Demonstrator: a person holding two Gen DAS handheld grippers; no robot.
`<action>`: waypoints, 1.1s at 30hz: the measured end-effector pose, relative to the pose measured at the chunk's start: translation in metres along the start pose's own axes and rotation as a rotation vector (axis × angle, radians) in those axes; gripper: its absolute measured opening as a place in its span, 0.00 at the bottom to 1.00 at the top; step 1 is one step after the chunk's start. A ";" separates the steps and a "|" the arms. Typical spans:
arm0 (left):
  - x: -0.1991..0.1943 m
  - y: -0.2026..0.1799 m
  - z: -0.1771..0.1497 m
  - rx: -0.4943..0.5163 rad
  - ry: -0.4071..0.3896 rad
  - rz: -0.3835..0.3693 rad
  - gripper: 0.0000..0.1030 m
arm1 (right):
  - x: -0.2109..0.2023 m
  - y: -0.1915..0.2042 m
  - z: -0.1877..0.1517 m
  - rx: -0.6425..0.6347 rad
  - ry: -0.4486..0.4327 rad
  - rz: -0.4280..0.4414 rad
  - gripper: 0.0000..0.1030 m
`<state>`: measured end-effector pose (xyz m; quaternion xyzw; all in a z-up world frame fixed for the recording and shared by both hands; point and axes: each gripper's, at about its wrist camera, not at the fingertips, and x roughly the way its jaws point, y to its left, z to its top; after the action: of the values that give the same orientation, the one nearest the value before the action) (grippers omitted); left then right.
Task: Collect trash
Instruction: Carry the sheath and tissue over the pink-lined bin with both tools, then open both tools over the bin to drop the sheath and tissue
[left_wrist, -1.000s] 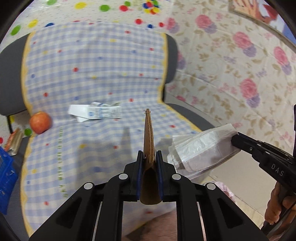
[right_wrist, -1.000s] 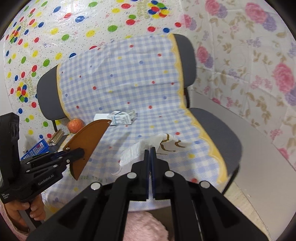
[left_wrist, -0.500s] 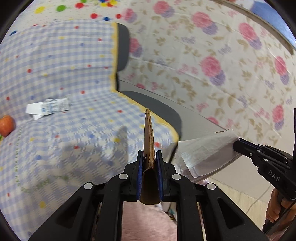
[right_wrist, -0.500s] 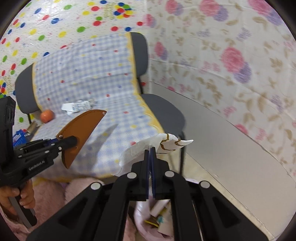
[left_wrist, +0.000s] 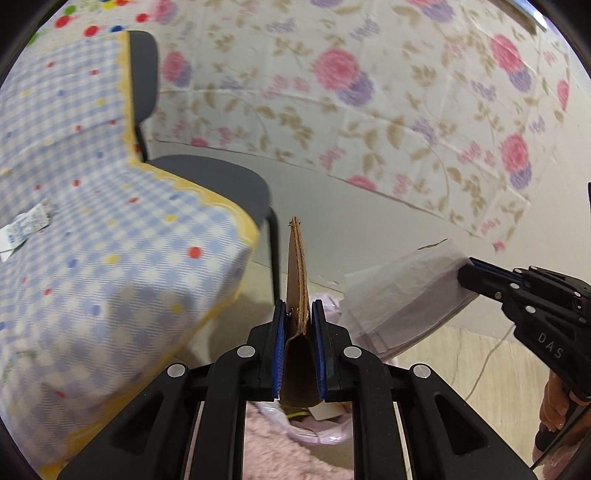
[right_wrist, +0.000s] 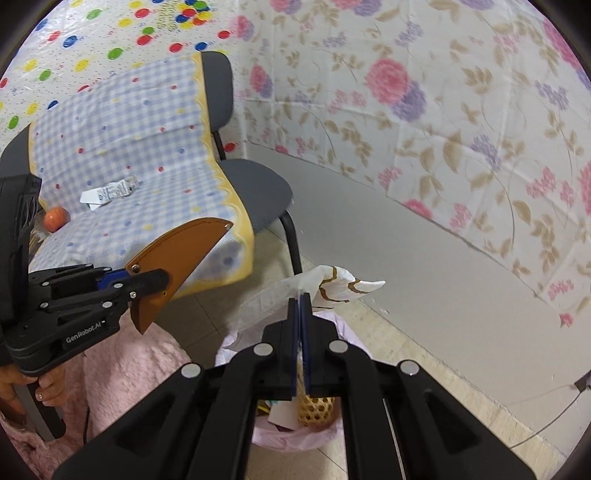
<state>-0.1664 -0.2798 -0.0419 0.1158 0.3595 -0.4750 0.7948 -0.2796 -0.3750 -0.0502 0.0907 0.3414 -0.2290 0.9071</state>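
Right wrist view: right gripper (right_wrist: 300, 295) clamps a paper wrapper (right_wrist: 332, 286) above the lined bin (right_wrist: 236, 339) at lower centre; left gripper (right_wrist: 149, 280) pinches a brown leather piece (right_wrist: 177, 258). Release comes next, likely.

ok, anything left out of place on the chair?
Yes. A crumpled white printed wrapper still lies on the blue-checked chair cover, with an orange round fruit at the seat's left edge. Neither looks damaged.
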 end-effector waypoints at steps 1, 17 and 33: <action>0.003 -0.003 0.000 0.003 0.005 -0.006 0.14 | 0.002 -0.003 -0.002 0.004 0.007 -0.001 0.03; 0.037 0.002 0.003 -0.061 0.077 -0.004 0.48 | 0.037 -0.023 -0.016 0.058 0.072 0.025 0.33; -0.036 0.046 0.016 -0.107 -0.084 0.197 0.48 | -0.003 0.012 0.028 0.020 -0.069 0.136 0.33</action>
<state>-0.1306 -0.2395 -0.0129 0.0876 0.3376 -0.3793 0.8570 -0.2600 -0.3723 -0.0270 0.1149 0.3008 -0.1733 0.9307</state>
